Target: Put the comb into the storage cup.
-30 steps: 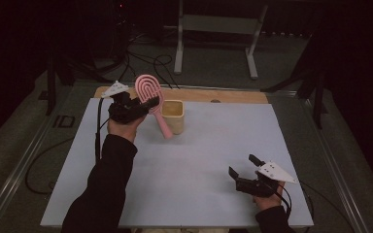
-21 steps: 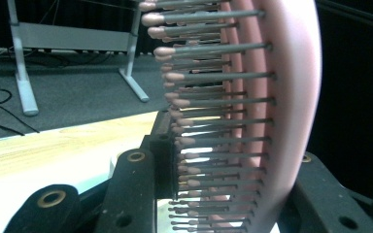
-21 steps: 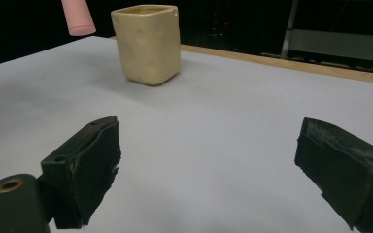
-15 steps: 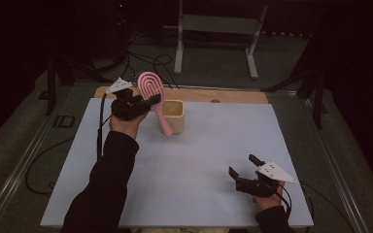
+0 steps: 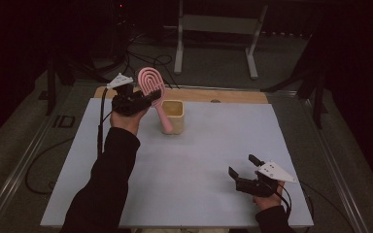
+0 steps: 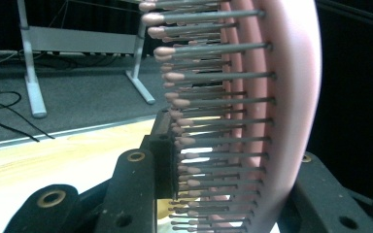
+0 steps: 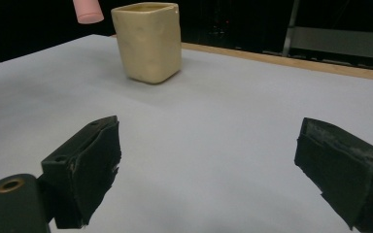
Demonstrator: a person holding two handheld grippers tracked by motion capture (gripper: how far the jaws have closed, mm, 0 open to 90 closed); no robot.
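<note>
On worktop [image 5: 184, 160]: cream cup [image 5: 173, 115] as landmark. Just left of cup, pink hairbrush [image 5: 154, 94] clamped at its head by left hand-held gripper [image 5: 143, 99], handle hanging beside cup; next, lowering handle inside. Well nearer, right hand-held gripper [image 5: 240, 171] wide open, empty.

Hairbrush [image 5: 154, 97] left of cup [image 5: 173, 116], on table [image 5: 194, 160].

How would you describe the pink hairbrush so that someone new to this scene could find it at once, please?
Start at the pale grey table and look to its far left part, where a cream cup stands near the wooden strip. Just left of the cup, the left claw is shut on the hairbrush, handle pointing down. It is the one pink thing, with an oval head of bristles.
</note>
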